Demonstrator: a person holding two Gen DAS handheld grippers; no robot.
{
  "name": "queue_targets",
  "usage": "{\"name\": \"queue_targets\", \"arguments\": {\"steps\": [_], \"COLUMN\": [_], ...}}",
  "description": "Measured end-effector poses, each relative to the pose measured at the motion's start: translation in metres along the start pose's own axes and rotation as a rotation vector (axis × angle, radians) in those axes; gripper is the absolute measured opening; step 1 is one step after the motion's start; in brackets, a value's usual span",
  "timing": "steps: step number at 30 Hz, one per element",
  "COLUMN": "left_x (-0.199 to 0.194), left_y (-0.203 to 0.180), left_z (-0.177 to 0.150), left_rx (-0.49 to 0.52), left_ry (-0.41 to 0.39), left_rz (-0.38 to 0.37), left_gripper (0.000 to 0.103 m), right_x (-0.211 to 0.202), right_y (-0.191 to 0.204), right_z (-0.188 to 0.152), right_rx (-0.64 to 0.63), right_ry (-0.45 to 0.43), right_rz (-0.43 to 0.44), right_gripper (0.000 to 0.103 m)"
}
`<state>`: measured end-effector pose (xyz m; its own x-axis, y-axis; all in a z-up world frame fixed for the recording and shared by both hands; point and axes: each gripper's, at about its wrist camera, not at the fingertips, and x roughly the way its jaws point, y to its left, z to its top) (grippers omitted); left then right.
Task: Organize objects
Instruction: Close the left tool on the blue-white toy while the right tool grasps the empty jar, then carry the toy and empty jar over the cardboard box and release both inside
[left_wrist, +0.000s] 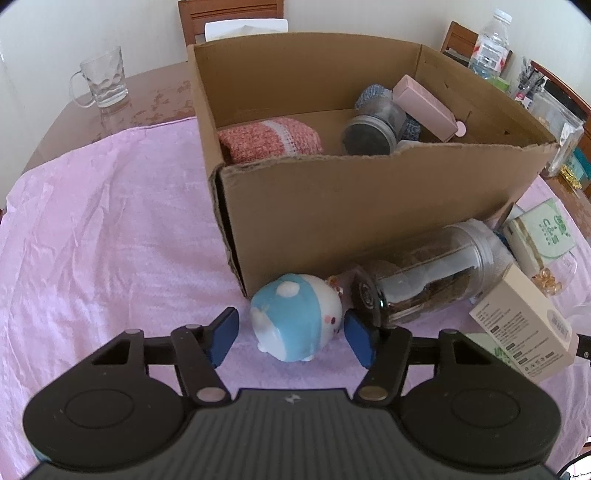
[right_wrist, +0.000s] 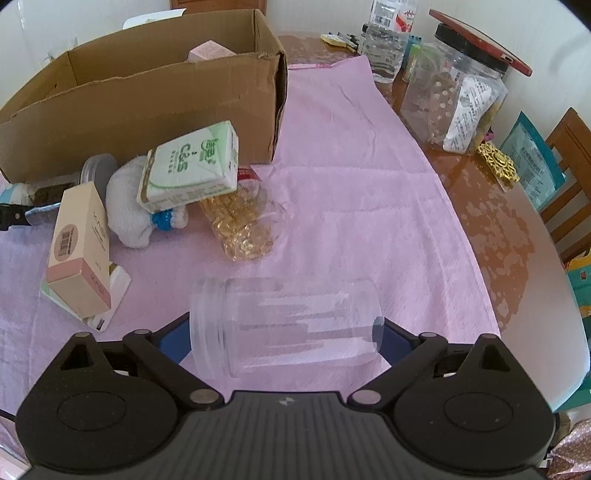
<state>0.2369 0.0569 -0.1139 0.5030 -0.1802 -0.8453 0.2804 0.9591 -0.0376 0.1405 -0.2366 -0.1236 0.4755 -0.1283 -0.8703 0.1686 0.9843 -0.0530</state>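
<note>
Two grippers over a pink-covered table, each set around one item in front of a cardboard box.

Nearest, the left gripper (left_wrist: 291, 334) has its blue pads on either side of a small blue-and-white figurine (left_wrist: 295, 317) lying on the pink cloth (left_wrist: 110, 229); the right pad looks to touch it, the left pad stands just clear, so the jaws are not yet clamped. The right gripper (right_wrist: 286, 338) stands wide around an empty clear plastic jar (right_wrist: 284, 325) lying on its side, its ribbed neck to the left; whether the pads press on it I cannot tell. Just beyond lie a jar of brown contents (left_wrist: 424, 273), a beige carton (left_wrist: 524, 325) and a green-and-white tissue pack (right_wrist: 192, 170). Farthest stands the cardboard box (left_wrist: 369, 206), holding a red knitted piece (left_wrist: 269, 140).
</note>
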Motion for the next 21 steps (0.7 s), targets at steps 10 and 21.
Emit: {"name": "queue_targets", "arguments": {"steps": [10,21], "left_x": [-0.0033,-0.0098], "left_y": [0.0033,0.0050], "left_z": [0.0016,0.0044], "left_rx": [-0.032,-0.019], "left_ry": [-0.005,0.023], "left_rz": [-0.025,-0.018], "left_gripper": [0.049,0.048], "right_x": [-0.0013,-0.0027], "right_y": [0.0003,-0.0030], "right_z": [0.0025,0.0082], "right_rx": [-0.008,-0.018], "right_ry": [0.001,0.003], "right_rz": [0.008,0.031], "right_gripper": [0.096,0.096]}}
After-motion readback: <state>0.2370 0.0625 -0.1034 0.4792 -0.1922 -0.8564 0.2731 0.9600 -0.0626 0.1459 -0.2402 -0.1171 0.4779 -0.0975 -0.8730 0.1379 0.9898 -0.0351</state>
